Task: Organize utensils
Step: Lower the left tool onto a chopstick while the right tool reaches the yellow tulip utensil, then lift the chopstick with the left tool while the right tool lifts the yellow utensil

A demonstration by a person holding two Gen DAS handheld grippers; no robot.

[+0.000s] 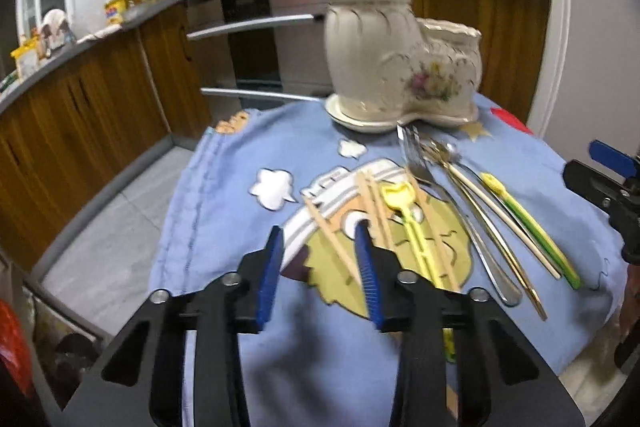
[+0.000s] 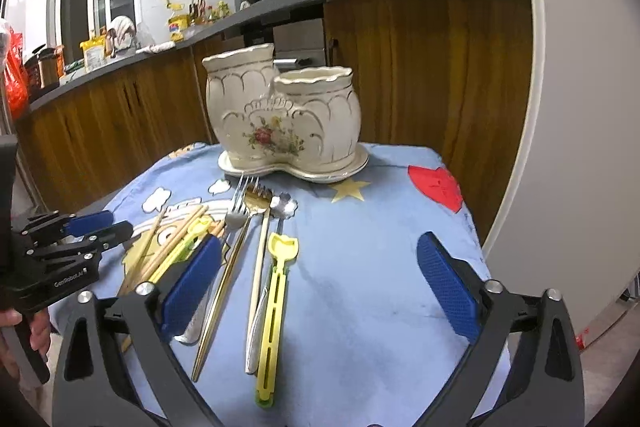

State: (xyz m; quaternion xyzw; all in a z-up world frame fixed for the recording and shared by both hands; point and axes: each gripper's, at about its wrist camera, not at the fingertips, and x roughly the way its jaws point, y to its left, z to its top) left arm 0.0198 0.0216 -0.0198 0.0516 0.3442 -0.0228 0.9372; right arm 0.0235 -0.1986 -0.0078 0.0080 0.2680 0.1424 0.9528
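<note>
Partly hidden behind the half-closed, empty left gripper (image 1: 320, 239), chopsticks (image 1: 332, 239) blur; right gripper (image 2: 320, 267) gapes.

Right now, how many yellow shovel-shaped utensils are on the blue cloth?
2. One yellow shovel-shaped utensil lies farthest right on the blue cloth; the other lies among the wooden chopsticks, partly hidden behind the right gripper.

the silver fork (image 2: 236, 227) loses its handle behind the right gripper's left pad (image 2: 190, 287), beside the ceramic holder's side of the cloth. the ceramic utensil holder (image 1: 384, 67) is motion-blurred in the left wrist view. nearest the camera from the holder, the wooden chopsticks (image 1: 332, 239) and yellow plastic utensil (image 1: 416, 239) vanish behind the left gripper (image 1: 320, 239). whether its pads touch a chopstick is unclear.
</note>
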